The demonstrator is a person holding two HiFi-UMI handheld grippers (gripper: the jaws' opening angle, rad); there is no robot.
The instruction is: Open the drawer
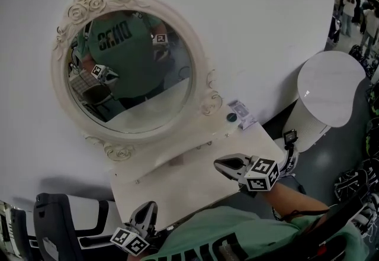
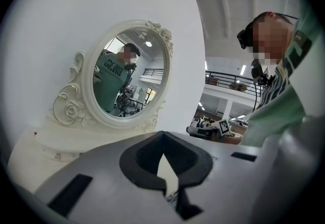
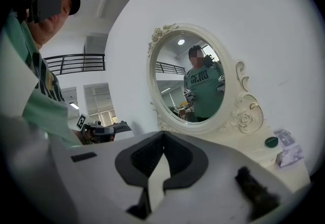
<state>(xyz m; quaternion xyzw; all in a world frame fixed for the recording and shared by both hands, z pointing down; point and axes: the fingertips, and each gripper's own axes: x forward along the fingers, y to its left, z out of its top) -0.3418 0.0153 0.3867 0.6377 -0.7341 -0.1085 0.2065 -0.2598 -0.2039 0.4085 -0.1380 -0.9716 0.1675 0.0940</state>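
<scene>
The drawer (image 1: 177,161) at the table's (image 1: 183,192) back edge is not yet opened. The left gripper (image 1: 149,206) and the right gripper (image 1: 219,164) hover at its front edge, jaws together, holding nothing.

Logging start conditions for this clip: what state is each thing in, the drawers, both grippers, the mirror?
small drawers: shut, fronts flush under the mirror.
left gripper: jaws together, nothing between them.
right gripper: jaws together, nothing between them.
mirror: upright against the wall, unbroken.
</scene>
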